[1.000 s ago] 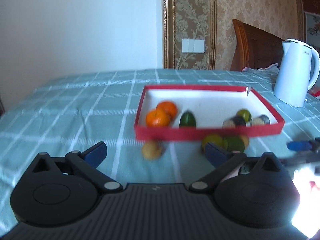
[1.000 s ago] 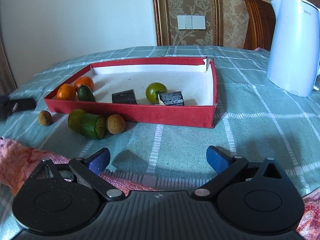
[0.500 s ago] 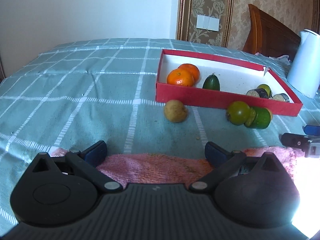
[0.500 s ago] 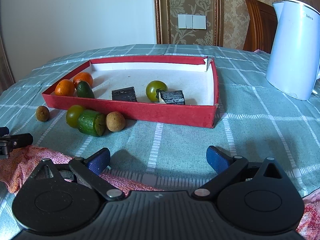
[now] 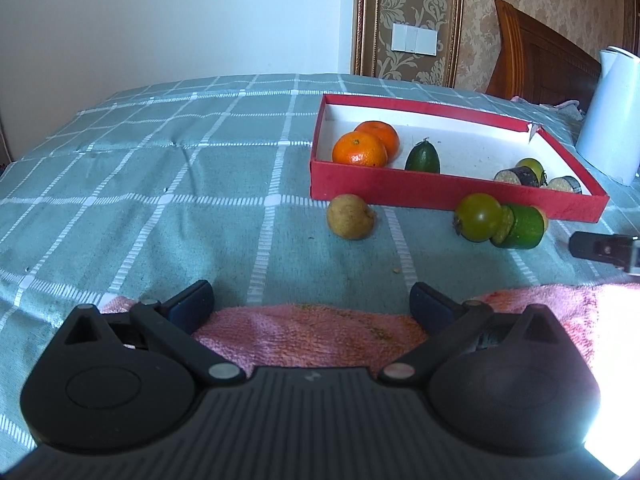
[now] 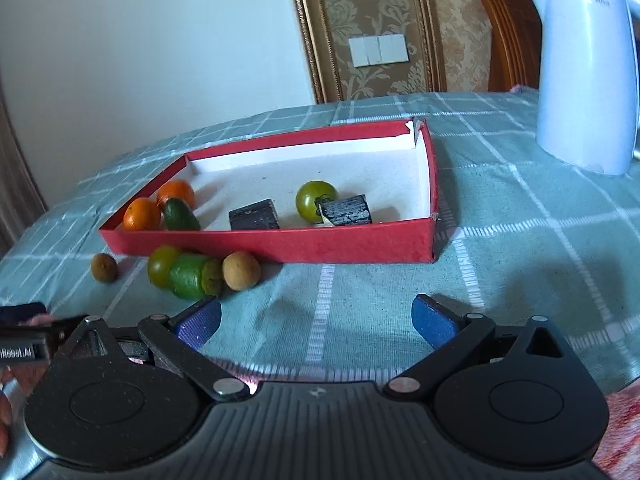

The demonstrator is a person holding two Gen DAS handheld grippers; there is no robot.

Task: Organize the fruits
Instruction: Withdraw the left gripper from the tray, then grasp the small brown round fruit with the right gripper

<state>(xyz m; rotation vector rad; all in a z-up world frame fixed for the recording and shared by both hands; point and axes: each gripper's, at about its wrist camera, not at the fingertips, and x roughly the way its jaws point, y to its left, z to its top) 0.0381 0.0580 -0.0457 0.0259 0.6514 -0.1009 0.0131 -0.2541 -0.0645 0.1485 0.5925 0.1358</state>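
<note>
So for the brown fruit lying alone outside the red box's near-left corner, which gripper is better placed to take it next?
Probably the left gripper: open, empty, with the brown fruit almost straight ahead. From the right gripper, also open, that fruit sits far left, beyond the green pieces.

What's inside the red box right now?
In the red box: two oranges, a dark green fruit, a green tomato and two dark cut pieces. The near wall hides their undersides.
</note>
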